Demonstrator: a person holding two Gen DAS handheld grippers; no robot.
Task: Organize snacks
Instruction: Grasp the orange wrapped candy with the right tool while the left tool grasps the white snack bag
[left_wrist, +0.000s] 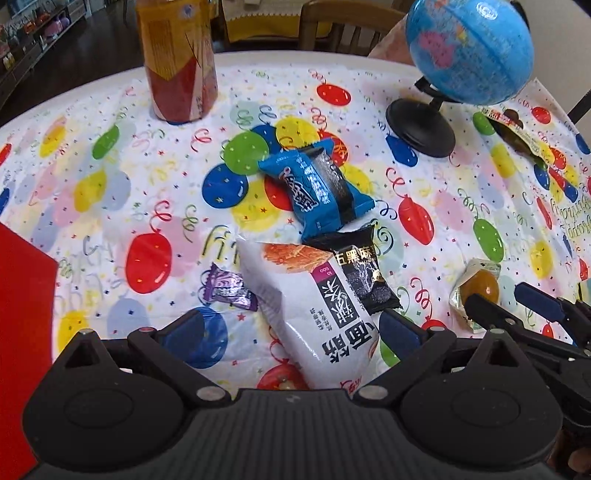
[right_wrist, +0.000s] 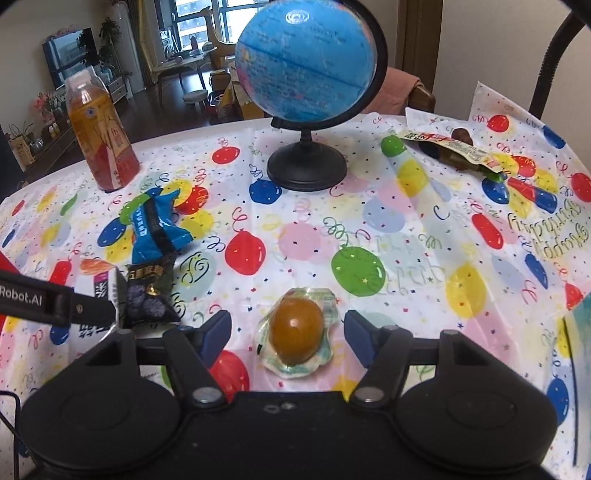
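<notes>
A white snack packet (left_wrist: 314, 306) lies between the fingers of my left gripper (left_wrist: 290, 319), which stands open with a gap on its left side. A black sesame packet (left_wrist: 365, 273) and a blue packet (left_wrist: 314, 192) lie just beyond, and a purple candy (left_wrist: 229, 291) sits to the left. In the right wrist view a brown egg in a clear pack (right_wrist: 295, 330) rests on the cloth between the fingers of my right gripper (right_wrist: 286, 319). That gripper is open, with space on both sides of the egg.
A blue globe (right_wrist: 306, 62) on a black base (right_wrist: 306, 166) stands at the back middle, with an orange drink bottle (right_wrist: 99, 133) at the back left. A brown snack packet (right_wrist: 454, 151) lies far right. A red flat thing (left_wrist: 22, 295) covers the table's left edge.
</notes>
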